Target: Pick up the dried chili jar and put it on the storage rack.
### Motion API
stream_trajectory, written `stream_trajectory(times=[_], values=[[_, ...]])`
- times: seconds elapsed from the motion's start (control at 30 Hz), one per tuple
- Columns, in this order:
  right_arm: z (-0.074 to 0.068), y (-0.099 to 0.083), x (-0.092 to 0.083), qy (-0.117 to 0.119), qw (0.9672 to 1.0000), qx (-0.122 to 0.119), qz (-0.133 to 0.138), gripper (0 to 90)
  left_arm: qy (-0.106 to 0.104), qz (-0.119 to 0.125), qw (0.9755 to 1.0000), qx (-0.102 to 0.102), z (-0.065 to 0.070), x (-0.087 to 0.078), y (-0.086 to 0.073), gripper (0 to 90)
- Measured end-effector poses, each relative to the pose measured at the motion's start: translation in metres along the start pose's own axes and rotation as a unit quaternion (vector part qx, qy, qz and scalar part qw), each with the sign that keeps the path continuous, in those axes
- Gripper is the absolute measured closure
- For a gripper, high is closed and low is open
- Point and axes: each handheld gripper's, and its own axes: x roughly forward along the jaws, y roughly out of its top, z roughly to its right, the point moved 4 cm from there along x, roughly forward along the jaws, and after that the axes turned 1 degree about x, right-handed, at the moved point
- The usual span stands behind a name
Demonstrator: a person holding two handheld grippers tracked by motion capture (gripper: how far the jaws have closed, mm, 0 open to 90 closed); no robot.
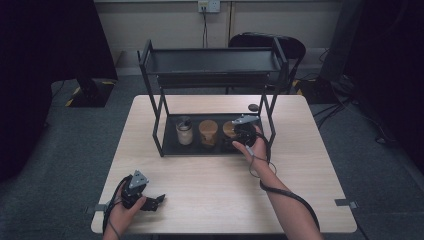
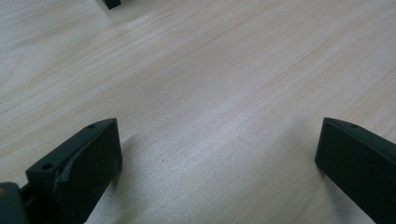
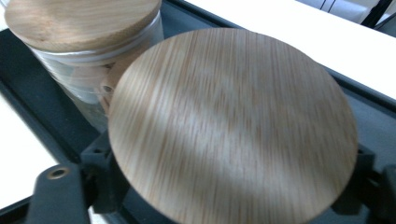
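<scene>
Where the table (image 1: 210,175) begins at its near edge, item 1: left gripper (image 1: 159,200), lying on the wood in a hand (image 1: 125,212) at the near-left corner, fingers (image 2: 88,163) spread wide with bare tabletop between them.

Item 2: right gripper (image 1: 239,141), held in a hand (image 1: 256,149) at mid-table, reaching into the bottom shelf (image 1: 170,145) of the rack (image 1: 215,65). Its fingers (image 3: 56,191) stand on either side of the right jar (image 3: 233,126), below the round wooden lid; whether the pads press on the jar or stand just off it cannot be told.

Item 3: bottom shelf, a black tray, carrying 3 jars in a row. Left jar (image 1: 184,131) pale with a dark top; middle jar (image 1: 208,132) with a wooden lid, clear-walled, just beside the right jar; right jar at the shelf's right end, at the gripper.

Item 4: top shelf (image 1: 215,61) of the rack, black, above the jars.

Item 5: small dark disc (image 1: 253,107) on the table behind the rack, to the right.

Item 6: chair (image 1: 270,42) beyond the table's far edge.
</scene>
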Motion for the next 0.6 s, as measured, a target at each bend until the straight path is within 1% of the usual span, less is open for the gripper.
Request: stream_trajectory(times=[0.07, 0.13, 0.2, 0.27, 0.33, 0.43, 0.53, 0.57, 0.6], values=[[0.0, 0.0, -0.001, 0.001, 1.0, 0.005, -0.007, 10.5, 0.0, 0.0, 1.0, 0.0, 0.0, 0.0, 0.0, 0.1], [0.0, -0.001, -0.002, 0.009, 0.9998, 0.018, -0.007, 8.6, 0.0, 0.0, 1.0, 0.0, 0.0, 0.0, 0.0, 0.1], [0.0, -0.001, -0.004, 0.007, 0.9998, 0.017, -0.01, 5.4, 0.0, 0.0, 1.0, 0.0, 0.0, 0.0, 0.0, 0.1], [0.0, -0.002, -0.006, 0.005, 0.9998, 0.014, -0.012, 4.9, 0.0, 0.0, 1.0, 0.0, 0.0, 0.0, 0.0, 0.1], [-0.001, -0.002, -0.008, 0.007, 0.9997, 0.019, -0.01, 2.6, 0.0, 0.0, 1.0, 0.0, 0.0, 0.0, 0.0, 0.1], [-0.001, -0.002, -0.012, 0.009, 0.9998, 0.019, -0.005, 2.2, 0.0, 0.0, 1.0, 0.0, 0.0, 0.0, 0.0, 0.1], [0.0, -0.002, -0.015, 0.008, 0.9994, 0.033, -0.006, 2.0, 0.0, 0.0, 1.0, 0.0, 0.0, 0.0, 0.0, 0.1], [0.001, -0.003, -0.017, 0.008, 0.9993, 0.035, -0.005, 1.9, 0.0, 0.0, 1.0, 0.0, 0.0, 0.0, 0.0, 0.1], [0.001, -0.003, -0.018, 0.008, 0.9994, 0.033, -0.007, 2.0, 0.0, 0.0, 1.0, 0.0, 0.0, 0.0, 0.0, 0.1]])
